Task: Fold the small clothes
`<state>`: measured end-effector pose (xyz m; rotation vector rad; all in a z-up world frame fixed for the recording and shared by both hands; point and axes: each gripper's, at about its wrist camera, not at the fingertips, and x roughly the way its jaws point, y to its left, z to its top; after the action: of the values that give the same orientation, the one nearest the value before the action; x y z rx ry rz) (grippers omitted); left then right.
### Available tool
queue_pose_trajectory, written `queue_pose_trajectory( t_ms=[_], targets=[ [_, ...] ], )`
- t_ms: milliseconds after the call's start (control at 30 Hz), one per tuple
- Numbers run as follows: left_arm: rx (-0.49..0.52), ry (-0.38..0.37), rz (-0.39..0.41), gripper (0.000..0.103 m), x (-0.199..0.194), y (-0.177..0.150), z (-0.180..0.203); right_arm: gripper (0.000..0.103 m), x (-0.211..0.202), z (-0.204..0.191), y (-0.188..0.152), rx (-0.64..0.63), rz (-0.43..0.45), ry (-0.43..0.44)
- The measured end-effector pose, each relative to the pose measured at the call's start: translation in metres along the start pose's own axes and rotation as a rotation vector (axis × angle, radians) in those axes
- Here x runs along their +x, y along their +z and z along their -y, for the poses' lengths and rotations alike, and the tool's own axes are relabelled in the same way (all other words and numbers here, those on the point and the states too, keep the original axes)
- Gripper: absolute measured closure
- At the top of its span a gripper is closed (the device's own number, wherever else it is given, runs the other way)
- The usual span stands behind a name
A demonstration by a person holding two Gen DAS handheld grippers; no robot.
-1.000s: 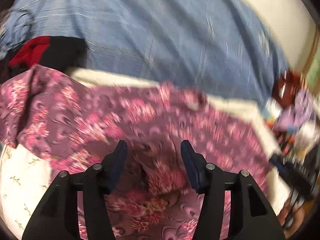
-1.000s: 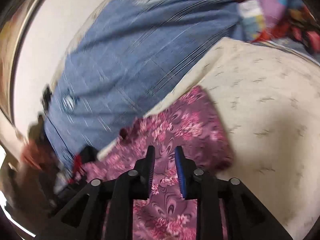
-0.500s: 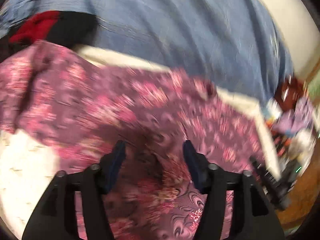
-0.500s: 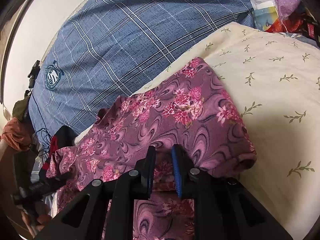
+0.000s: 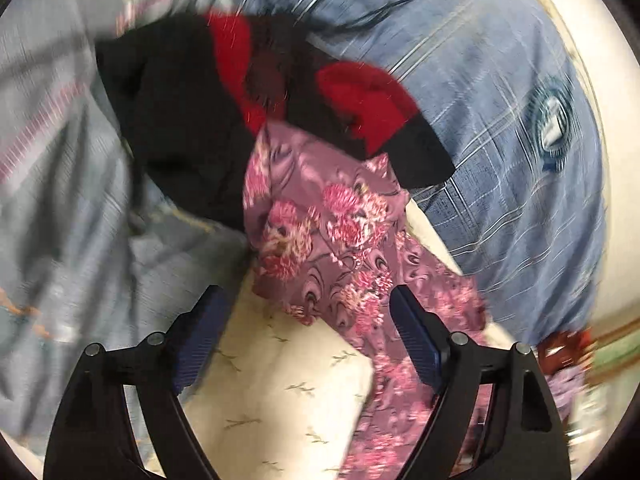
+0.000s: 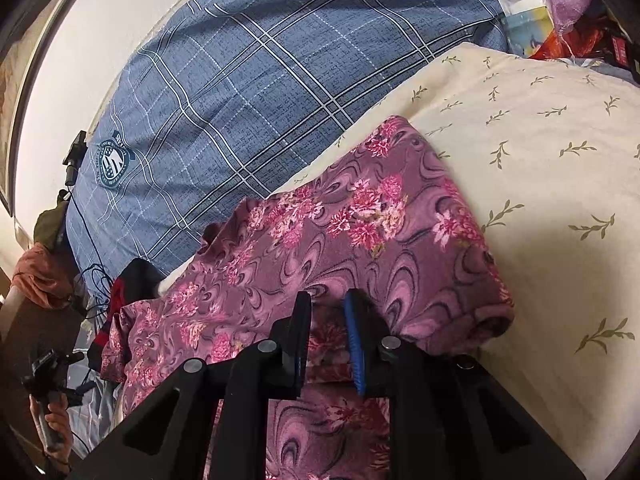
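Blue plaid quilt fills the far side of the bed, from 10 to 1 o'clock in the right wrist view; a cream sheet with leaf sprigs lies in front of it, toward 3 o'clock. The purple floral garment lies across the sheet, centre frame, with a rolled hem at 4 o'clock. In the left wrist view its far end touches a black and red garment at 12 o'clock. Judgement: thin, limp knit, light, not fragile; it will sag and drag, so pinch at a hem or corner, both layers together. Right gripper: fingers nearly together, pinching a fold of the floral cloth. Left gripper: fingers spread wide, holding nothing, the garment's edge lying between them at 1 o'clock. Left view is motion-blurred.
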<state>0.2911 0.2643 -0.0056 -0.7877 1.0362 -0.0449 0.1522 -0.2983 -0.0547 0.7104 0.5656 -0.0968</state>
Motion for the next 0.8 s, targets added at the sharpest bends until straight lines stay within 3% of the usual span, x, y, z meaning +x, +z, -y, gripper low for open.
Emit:
queue_pose_trajectory(
  t_ms=[100,200,267,300,333,367,567,800],
  targets=[
    [-0.083,-0.064,-0.073,0.019,0.029,0.001,-0.006,0.084,0.0,0.0,0.0,-0.002,-0.001,-0.003],
    [-0.14,-0.067,-0.065,0.021,0.041,0.004,-0.009,0.084,0.0,0.0,0.0,-0.003,0.001,-0.002],
    [-0.168,-0.082,-0.048,0.044,0.044,0.006,-0.01,0.084,0.0,0.0,0.0,-0.002,0.002,0.0],
    [-0.179,-0.099,-0.057,0.071,0.045,0.008,-0.01,0.084,0.0,0.0,0.0,-0.001,0.003,0.001],
    [-0.19,-0.108,-0.071,0.092,0.046,0.008,-0.011,0.084,0.0,0.0,0.0,0.0,0.003,0.002],
    [-0.201,-0.115,-0.084,0.099,0.047,0.007,-0.011,0.084,0.0,0.0,0.0,0.001,0.004,0.003],
    [-0.222,-0.196,-0.082,0.099,0.031,-0.008,0.008,0.084,0.0,0.003,-0.001,0.014,0.009,0.022],
    [-0.159,-0.336,-0.087,0.099,0.016,-0.042,0.083,0.084,0.0,0.004,-0.001,0.022,0.017,0.041]
  ],
)
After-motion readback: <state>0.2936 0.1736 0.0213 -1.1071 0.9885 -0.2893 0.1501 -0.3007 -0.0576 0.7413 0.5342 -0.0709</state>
